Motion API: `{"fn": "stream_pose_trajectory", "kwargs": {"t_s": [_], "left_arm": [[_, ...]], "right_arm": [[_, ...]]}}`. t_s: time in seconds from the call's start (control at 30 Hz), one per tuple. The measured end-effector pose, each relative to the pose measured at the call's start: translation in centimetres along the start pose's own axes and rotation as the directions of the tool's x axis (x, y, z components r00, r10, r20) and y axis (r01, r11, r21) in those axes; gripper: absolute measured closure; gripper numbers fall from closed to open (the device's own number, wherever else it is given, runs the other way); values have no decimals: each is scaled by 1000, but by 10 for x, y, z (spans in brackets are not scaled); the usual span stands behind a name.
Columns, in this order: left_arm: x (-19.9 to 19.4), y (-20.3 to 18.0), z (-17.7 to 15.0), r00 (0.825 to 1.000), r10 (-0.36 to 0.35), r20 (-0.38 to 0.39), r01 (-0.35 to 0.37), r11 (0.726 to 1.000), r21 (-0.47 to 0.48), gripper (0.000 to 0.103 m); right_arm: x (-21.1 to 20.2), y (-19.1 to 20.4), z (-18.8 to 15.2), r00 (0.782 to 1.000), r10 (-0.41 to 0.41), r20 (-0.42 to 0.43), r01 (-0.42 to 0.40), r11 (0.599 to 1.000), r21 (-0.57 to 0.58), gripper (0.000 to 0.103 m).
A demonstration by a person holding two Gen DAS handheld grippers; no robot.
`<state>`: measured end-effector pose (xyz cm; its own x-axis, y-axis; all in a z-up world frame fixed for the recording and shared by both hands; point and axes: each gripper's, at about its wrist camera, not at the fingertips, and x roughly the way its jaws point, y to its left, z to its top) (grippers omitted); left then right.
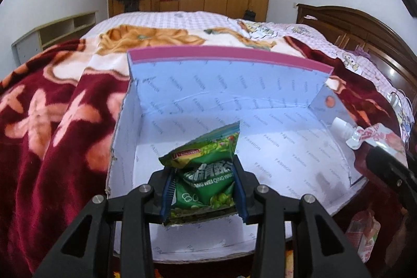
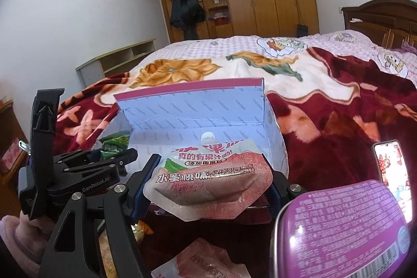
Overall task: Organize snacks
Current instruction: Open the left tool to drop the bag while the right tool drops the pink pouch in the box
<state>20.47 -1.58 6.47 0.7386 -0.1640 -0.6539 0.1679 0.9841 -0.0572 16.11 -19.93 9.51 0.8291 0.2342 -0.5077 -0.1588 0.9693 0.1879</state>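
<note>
Gripping a green snack packet (image 1: 206,173), the left gripper (image 1: 204,189) hangs over the open box (image 1: 286,147). The right gripper (image 2: 211,186) clamps a pink jelly pouch (image 2: 211,173).

The open box (image 1: 221,100) beyond the left gripper (image 1: 203,189) carries "FASHION" repeated across its pale lining. The green snack packet (image 1: 206,173) between that gripper's fingers reads "WEI QING". "GenRobot.AI" is printed on the left gripper's body, seen left of the right gripper (image 2: 208,184), whose pink pouch (image 2: 208,171) bears "真的有果汁哟!" and "水蜜桃味".
</note>
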Motion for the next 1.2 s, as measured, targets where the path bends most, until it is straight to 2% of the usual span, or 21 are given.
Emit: {"fn": "stream_pose_trajectory", "kwargs": {"t_s": [0.3, 0.4, 0.47, 0.6, 1.2], "left_arm": [[5, -2, -2, 1000, 12, -11, -11, 1000, 28, 59], [4, -3, -2, 1000, 3, -12, -3, 999, 32, 54], [4, -2, -2, 1000, 9, -7, -8, 999, 31, 43], [1, -1, -1, 1000, 4, 4, -5, 1000, 16, 37], [-2, -1, 0, 1000, 6, 11, -6, 1000, 7, 37]], "right_arm": [[8, 0, -3, 1000, -7, -21, 7, 1000, 8, 30], [8, -1, -3, 1000, -8, -20, 8, 1000, 5, 30], [9, -1, -1, 1000, -9, -19, 9, 1000, 5, 30], [12, -3, 0, 1000, -11, -20, 11, 1000, 6, 30], [29, -5, 1, 998, 4, -56, -3, 1000, 24, 29]]}}
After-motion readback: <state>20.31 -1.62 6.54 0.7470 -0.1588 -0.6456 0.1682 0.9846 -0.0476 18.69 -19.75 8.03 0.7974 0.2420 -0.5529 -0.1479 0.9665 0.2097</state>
